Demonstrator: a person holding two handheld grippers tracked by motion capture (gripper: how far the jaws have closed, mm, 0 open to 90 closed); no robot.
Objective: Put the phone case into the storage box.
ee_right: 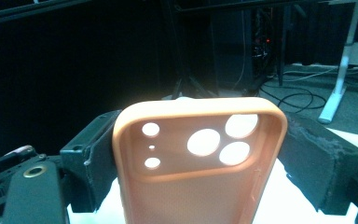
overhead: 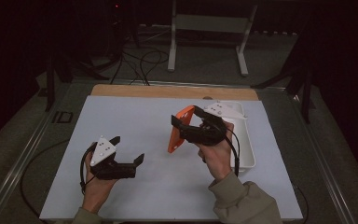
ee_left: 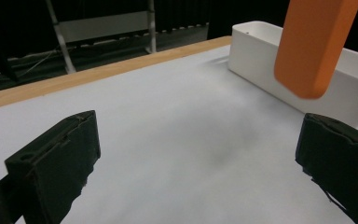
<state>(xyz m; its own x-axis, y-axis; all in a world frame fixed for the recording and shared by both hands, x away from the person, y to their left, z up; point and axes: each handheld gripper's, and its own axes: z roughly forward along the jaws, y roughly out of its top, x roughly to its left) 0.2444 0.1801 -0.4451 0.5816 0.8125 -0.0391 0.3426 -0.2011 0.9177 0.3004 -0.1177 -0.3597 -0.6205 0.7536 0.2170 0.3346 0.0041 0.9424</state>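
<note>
Two hands raised over the worktop: right gripper fingers clamped on upright orange phone case; left gripper fingers wide apart, empty.

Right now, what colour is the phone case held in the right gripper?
Orange. The phone case shows best in the right gripper view, between the right gripper's jaws.

Two grippers: the left gripper and the right gripper. Two hands: one on the left, one on the right. One orange phone case, with five holes at its camera end. One white bin. One tabletop. One white frame stands on the floor beyond.
</note>
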